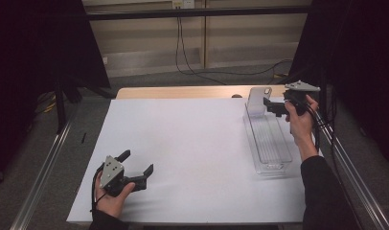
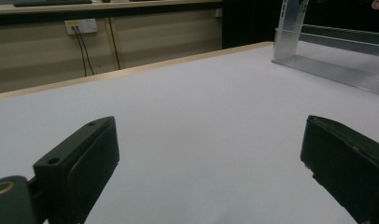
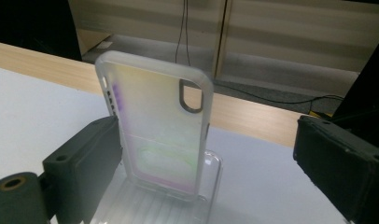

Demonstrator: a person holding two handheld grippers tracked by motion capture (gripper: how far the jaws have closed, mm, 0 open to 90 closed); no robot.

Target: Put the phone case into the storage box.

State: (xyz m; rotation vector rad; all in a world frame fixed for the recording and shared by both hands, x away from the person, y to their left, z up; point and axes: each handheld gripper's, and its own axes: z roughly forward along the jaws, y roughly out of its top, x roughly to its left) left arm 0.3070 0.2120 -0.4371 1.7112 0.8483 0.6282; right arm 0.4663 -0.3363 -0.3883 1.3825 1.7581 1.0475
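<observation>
A translucent phone case (image 1: 256, 98) stands upright at the far end of a long clear plastic tray (image 1: 271, 143) on the table's right side. My right gripper (image 1: 274, 106) is open beside it, held from the right. In the right gripper view the phone case (image 3: 159, 135) shows its back and camera cutout; it stands between the jaws, close to the left one, touching neither. The tray's ribbed floor (image 3: 211, 186) lies under it. My left gripper (image 1: 137, 161) rests open at the near left, with nothing between its jaws (image 2: 208, 154). From there the phone case (image 2: 290, 28) and tray (image 2: 337, 70) show far right.
A white sheet (image 1: 192, 148) covers the table; a bare wooden strip (image 1: 183, 92) runs along its far edge. Metal rails (image 1: 44, 167) flank both sides. Black cables (image 1: 192, 67) trail across the floor beyond, with dark curtains at left and right.
</observation>
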